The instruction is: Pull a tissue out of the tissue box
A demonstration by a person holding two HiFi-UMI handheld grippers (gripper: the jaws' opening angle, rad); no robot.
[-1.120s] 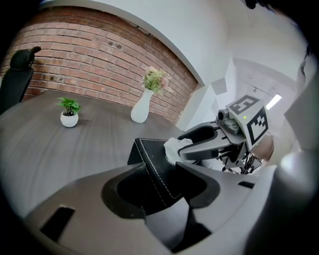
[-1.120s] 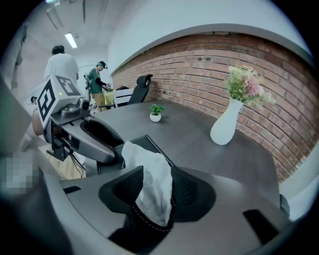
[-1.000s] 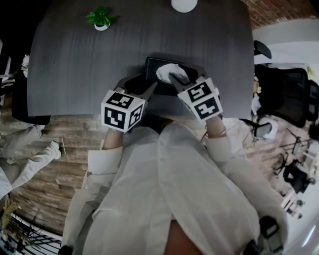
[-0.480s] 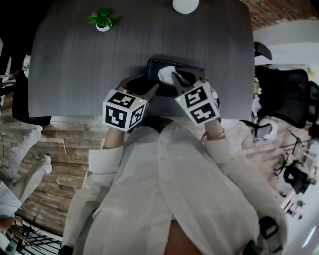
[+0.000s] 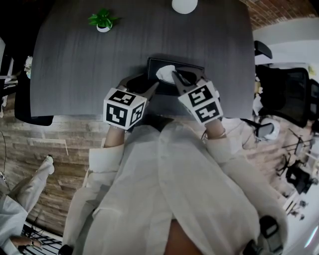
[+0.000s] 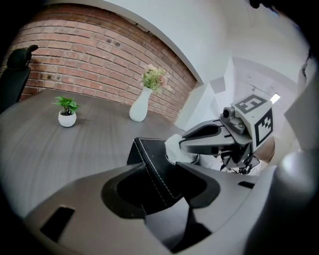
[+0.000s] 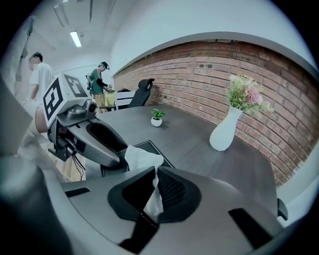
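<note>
Nearest, at 6 o'clock of the box (image 5: 192,67) in the head view: working with both grippers side by side at its near edge. Clamping the box's near left corner with the left gripper (image 6: 162,167), jaws set on either side of the stitched edge, seemingly to pin it to the table (image 5: 75,64). Closing the right gripper (image 7: 153,172) on the tissue (image 7: 142,157), with a white fold nipped between the pads and the rest fanning up past the tips. Reaching in from about 5 o'clock, pointing steeply down toward 11. Finding the tissue just beyond the tips, bunched at the slot in the box's left half, standing up rather than lying flat. Judging the pull: up and back toward 5 o'clock, along the gripper's own line, away from the slot. Counting the right gripper as the one on the tissue, with the left just beside it at 9 o'clock, touching only the box. Risking a lifted box if the left clamp slips, or a torn sheet if dragged sideways. Farther off at 11 and 12 o'clock: a plant (image 5: 101,19) and a vase (image 5: 184,5), well apart from all this.
</note>
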